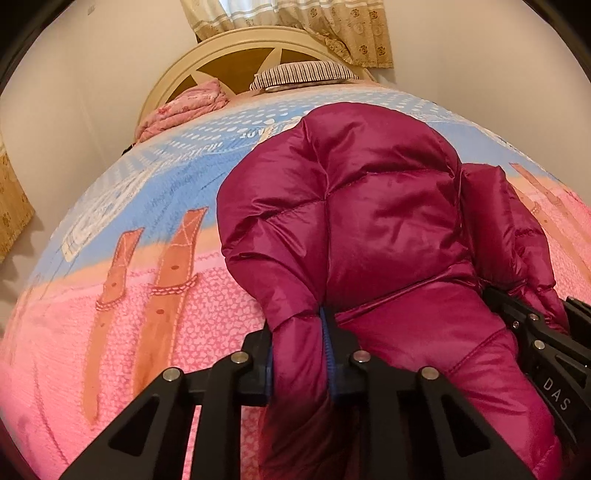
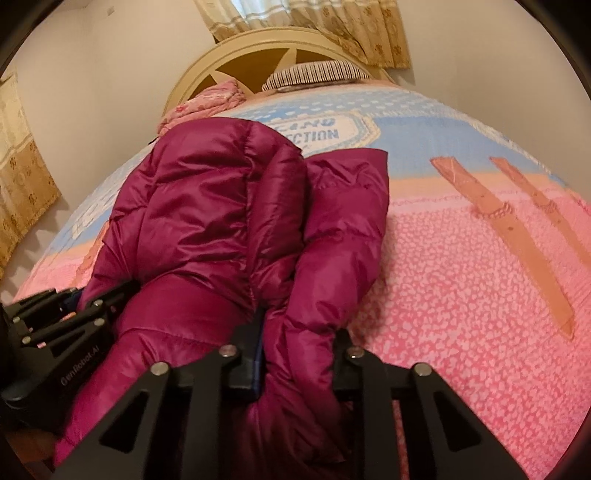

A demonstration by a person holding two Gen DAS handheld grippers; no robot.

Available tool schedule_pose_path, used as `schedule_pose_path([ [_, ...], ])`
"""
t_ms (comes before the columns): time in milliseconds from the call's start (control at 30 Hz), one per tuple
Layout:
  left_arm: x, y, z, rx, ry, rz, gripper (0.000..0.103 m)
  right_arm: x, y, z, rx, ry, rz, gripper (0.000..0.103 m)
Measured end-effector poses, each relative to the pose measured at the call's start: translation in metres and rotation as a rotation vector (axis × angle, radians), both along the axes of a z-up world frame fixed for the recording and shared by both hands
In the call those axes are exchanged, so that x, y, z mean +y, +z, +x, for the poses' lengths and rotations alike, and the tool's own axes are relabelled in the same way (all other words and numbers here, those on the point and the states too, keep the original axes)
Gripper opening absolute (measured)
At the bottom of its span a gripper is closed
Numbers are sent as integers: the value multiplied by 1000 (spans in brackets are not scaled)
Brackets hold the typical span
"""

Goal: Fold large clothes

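Observation:
A shiny magenta puffer jacket point(image 1: 369, 206) lies bunched on the bed, its near end drawn toward both grippers. In the left wrist view my left gripper point(image 1: 301, 339) is shut on a narrow fold at the jacket's near left edge, and the fabric bulges between the black fingers point(image 1: 347, 354). The right gripper point(image 1: 532, 332) shows at the right edge, against the jacket's other side. In the right wrist view my right gripper point(image 2: 299, 347) is shut on a thick fold of the jacket point(image 2: 207, 206) at its near right edge. The left gripper point(image 2: 74, 306) sits low at the left.
The bed cover point(image 1: 155, 332) is pink near me and blue farther off, with orange strap prints. A striped pillow point(image 1: 303, 75) and a crumpled pink blanket point(image 1: 181, 110) lie by the cream headboard point(image 1: 207, 51). Curtains point(image 1: 332, 26) hang behind; pale walls flank the bed.

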State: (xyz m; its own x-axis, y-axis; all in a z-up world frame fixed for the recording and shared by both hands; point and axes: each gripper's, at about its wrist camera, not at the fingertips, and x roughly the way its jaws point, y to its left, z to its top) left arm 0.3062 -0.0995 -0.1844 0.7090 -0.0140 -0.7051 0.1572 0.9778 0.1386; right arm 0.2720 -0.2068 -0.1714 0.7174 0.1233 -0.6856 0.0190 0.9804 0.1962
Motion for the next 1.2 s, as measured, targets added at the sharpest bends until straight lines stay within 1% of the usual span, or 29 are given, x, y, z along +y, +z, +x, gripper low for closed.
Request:
schedule_pose_path([
  [167, -3, 7, -13, -20, 6, 45, 19, 6, 9, -8, -15, 10, -11, 22],
  [300, 4, 18, -28, -40, 15, 46, 18, 11, 16, -17, -27, 28, -22, 21],
  [533, 27, 34, -51, -72, 43, 20, 18, 30, 29, -31, -62, 76, -20, 21],
  [733, 56, 46, -68, -94, 79, -8, 18, 53, 38, -38, -88, 126, -30, 21],
  [1200, 108, 61, -92, -132, 160, -52, 18, 93, 50, -36, -125, 229, -67, 21],
])
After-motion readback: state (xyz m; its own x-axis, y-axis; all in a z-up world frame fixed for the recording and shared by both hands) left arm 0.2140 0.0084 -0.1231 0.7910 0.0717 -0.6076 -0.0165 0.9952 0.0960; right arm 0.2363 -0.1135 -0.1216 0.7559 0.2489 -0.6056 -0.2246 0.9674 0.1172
